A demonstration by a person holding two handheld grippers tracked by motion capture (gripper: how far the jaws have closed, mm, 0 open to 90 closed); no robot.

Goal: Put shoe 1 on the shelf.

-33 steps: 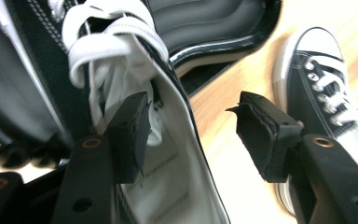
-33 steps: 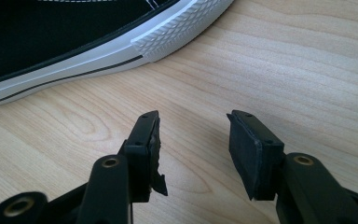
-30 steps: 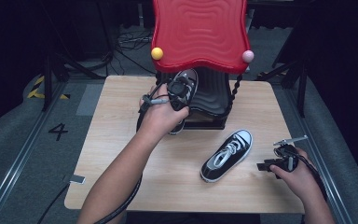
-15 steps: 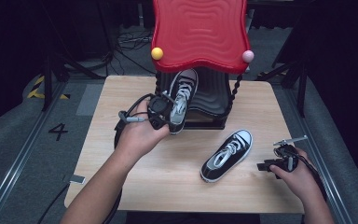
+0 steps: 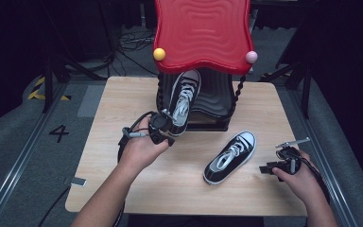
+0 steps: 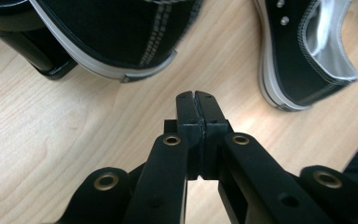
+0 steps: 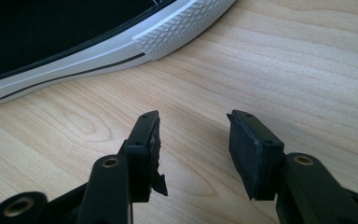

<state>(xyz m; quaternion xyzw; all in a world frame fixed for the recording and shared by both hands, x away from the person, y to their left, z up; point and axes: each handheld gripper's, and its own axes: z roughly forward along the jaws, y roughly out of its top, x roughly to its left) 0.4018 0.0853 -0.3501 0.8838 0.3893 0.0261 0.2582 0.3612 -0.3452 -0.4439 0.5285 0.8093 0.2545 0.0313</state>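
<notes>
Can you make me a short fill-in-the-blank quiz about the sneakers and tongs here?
1. The left tongs are ____, with nothing between them.
2. The right tongs are ____.
3. One sneaker leans on the black rack; the other sneaker lies on the ____.
Missing words: shut; open; table

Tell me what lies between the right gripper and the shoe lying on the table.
Only bare wooden table: the right gripper view shows the open right gripper short of the shoe, and nothing between.
</notes>
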